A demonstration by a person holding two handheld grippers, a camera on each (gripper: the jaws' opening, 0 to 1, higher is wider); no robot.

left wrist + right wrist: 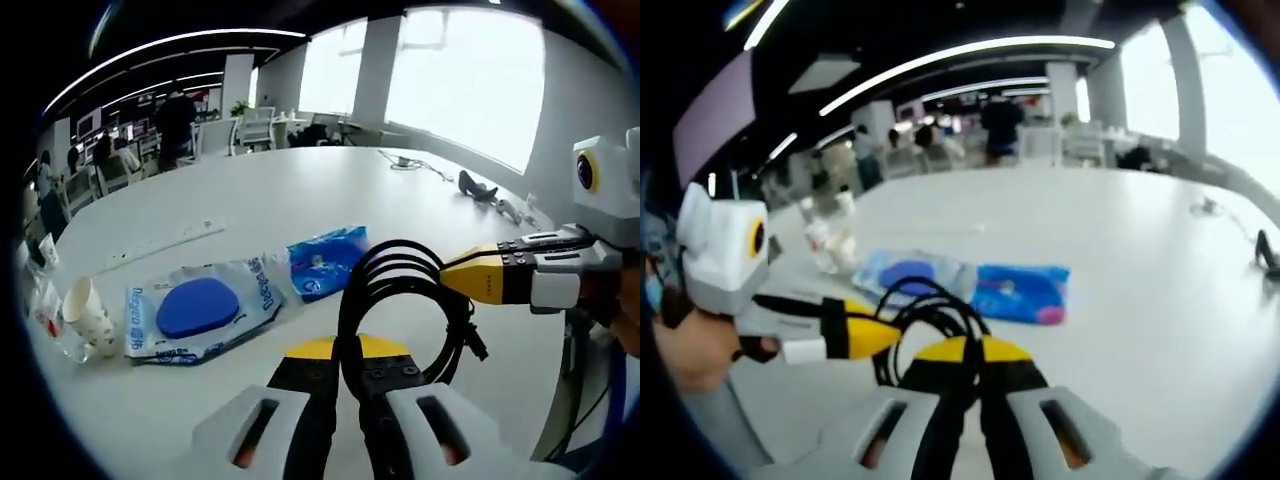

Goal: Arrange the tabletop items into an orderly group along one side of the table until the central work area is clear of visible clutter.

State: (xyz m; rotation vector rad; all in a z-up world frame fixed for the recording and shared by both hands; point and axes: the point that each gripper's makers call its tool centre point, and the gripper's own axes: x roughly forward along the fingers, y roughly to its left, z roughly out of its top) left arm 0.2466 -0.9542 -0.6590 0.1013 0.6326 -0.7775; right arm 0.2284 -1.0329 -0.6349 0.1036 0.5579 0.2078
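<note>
Cable (400, 300), black and rubbery, loops in a loose coil above the white table (300, 190), pinched between both tools at once. In the left gripper view, the left gripper (345, 375) has its yellow-tipped black jaws drawn together on the lower part of the coil, the strands rising straight out from between them. The right gripper (470, 275) comes in from the right, its yellow and black tips closed on the coil's upper right edge; a short plug end dangles just below.

In the right gripper view the same coil (925, 305) sits between the right gripper (970, 352), jaws nearly together on the cable, and the left gripper (875, 335), which reaches in from the left with a hand (695, 350) behind it.

On the smooth, matte tabletop beyond the coil lie two flat plastic packets, touching or nearly so. The clear crinkled pouch (195, 310) has blue lettering and a rounded, dark blue pad inside. The blue packet (325, 260) beside it is glossy and wrinkled, with white print. Further left stands a tapered paper cup (88, 315) with a speckled pattern, next to some clear wrapping. A dark curved object (478, 186) and a thin cord rest far across the table, well apart from the packets.
</note>
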